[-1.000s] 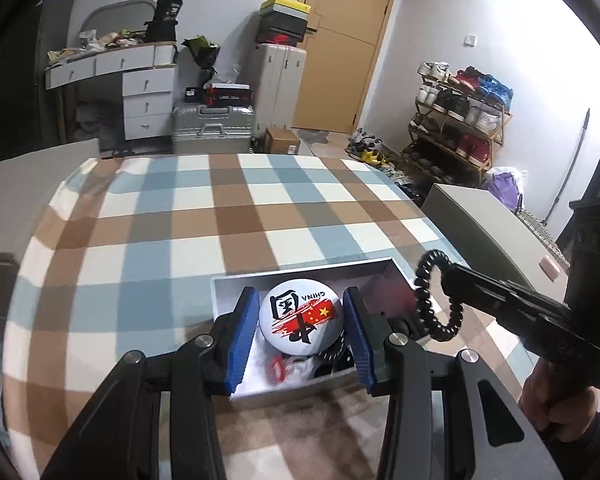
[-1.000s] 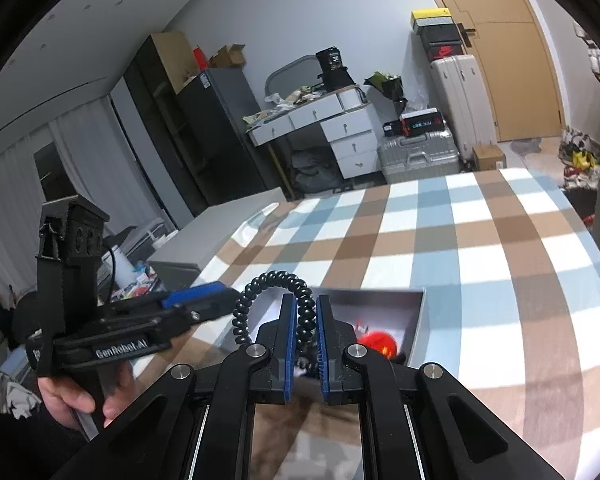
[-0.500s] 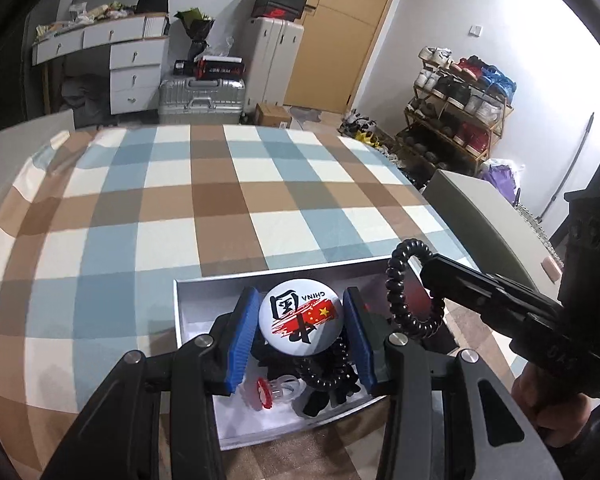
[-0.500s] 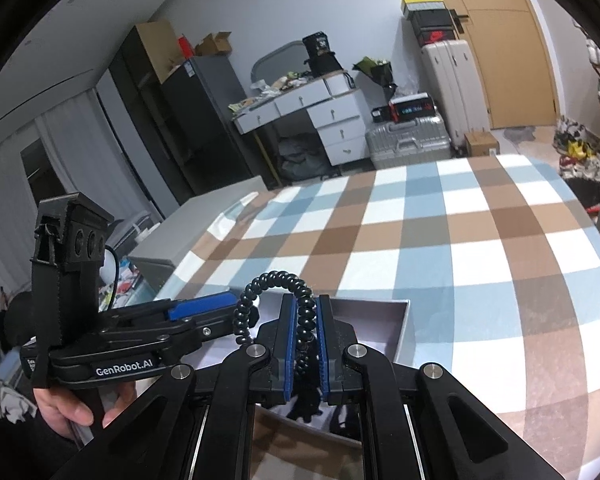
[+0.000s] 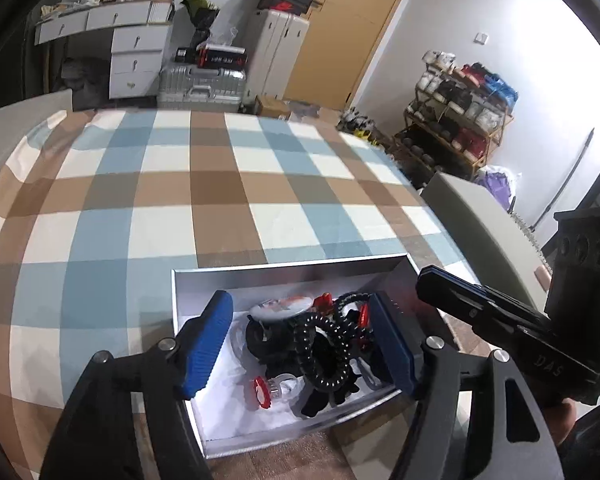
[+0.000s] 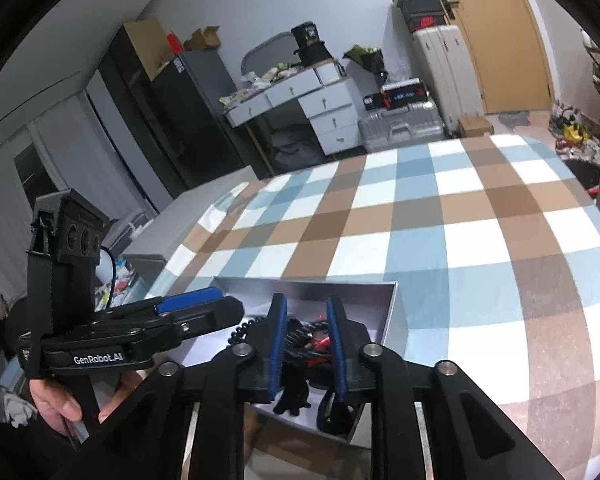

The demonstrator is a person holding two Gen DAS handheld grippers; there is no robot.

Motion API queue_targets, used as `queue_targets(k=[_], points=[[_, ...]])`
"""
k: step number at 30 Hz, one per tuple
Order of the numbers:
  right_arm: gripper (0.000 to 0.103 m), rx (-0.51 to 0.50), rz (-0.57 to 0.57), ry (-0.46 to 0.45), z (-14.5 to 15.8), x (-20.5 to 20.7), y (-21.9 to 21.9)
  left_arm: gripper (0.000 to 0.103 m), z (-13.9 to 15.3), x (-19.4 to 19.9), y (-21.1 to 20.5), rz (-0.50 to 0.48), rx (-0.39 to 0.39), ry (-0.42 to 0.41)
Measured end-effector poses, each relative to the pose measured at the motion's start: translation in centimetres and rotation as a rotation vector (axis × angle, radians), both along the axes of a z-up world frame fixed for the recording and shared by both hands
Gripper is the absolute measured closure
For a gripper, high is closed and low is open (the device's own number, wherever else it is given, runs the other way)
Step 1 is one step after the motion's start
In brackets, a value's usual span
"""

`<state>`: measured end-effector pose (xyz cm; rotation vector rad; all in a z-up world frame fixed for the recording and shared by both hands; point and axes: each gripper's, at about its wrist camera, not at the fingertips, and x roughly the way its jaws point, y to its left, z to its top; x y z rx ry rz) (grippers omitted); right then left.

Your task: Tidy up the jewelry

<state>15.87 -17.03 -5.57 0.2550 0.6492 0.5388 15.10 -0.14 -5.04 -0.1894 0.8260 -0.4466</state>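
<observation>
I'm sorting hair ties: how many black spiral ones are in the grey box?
2. One spiral tie loops in the middle of the box; a second tie arcs just beyond it. More may hide in the dark tangle.

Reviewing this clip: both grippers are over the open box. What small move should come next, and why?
Probably lift both grippers clear of the box. The left gripper and right gripper are opening with nothing pressed between their fingers; the badge and black coil already lie inside among the other pieces, so both drops look done.
</observation>
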Motion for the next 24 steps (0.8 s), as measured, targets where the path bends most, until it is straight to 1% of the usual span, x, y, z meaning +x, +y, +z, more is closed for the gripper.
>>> queue_targets(k=[1,3,4,5,6,7,9,11,12,13,14,16,17,18,19,21,24], points=[[0.074,0.000,-0.002,-0.012,0.2,-0.3,0.0,0.036,0.2,-0.3,0.0,0.001,0.005,-0.013],[0.062,0.006,-0.009,-0.049,0.9,-1.1,-0.2,0.036,0.9,-1.0,0.1,0.007,0.019,-0.051],[0.059,0.007,-0.014,-0.072,1.2,-1.6,-0.2,0.035,1.1,-1.3,0.2,0.013,0.023,-0.069],[0.054,0.005,-0.019,-0.094,1.6,-2.0,-0.2,0.034,1.5,-1.7,0.3,0.025,0.029,-0.090],[0.047,0.006,-0.022,-0.113,1.9,-2.3,-0.2,0.031,2.0,-2.1,0.5,0.039,0.032,-0.117],[0.042,0.011,-0.026,-0.140,2.3,-2.8,-0.2,0.026,2.5,-2.8,0.7,0.057,0.032,-0.151],[0.025,0.018,-0.035,-0.190,3.0,-3.7,-0.2,0.025,3.3,-3.6,1.3,0.084,0.028,-0.207],[0.020,0.018,-0.036,-0.245,3.8,-4.7,0.0,0.020,4.2,-4.6,1.7,0.106,0.031,-0.273],[0.020,0.015,-0.028,-0.258,4.1,-5.0,0.1,0.015,4.7,-5.3,1.8,0.147,0.056,-0.310],[0.020,0.008,-0.020,-0.273,4.4,-5.4,0.4,0.012,5.1,-5.7,1.9,0.178,0.072,-0.340],[0.020,0.000,-0.018,-0.288,4.7,-5.7,0.6,0.011,5.2,-6.0,2.1,0.193,0.075,-0.363],[0.015,-0.004,-0.018,-0.319,5.2,-6.4,0.8,0.004,5.7,-6.9,2.4,0.225,0.080,-0.406],[0.008,-0.004,-0.023,-0.341,5.5,-6.9,0.9,0.003,5.8,-7.0,2.5,0.244,0.086,-0.423],[0.002,-0.004,-0.029,-0.357,5.6,-7.2,0.9,0.001,5.9,-7.5,2.7,0.272,0.093,-0.458],[0.000,-0.005,-0.034,-0.377,5.8,-7.7,1.0,0.001,6.0,-7.8,2.7,0.283,0.101,-0.479],[0.000,-0.008,-0.039,-0.411,6.1,-8.3,1.0,0.001,6.1,-8.4,2.9,0.306,0.119,-0.517],[0.000,-0.026,-0.056,-0.458,6.0,-9.4,1.1,0.001,5.4,-8.8,2.9,0.326,0.130,-0.528]])
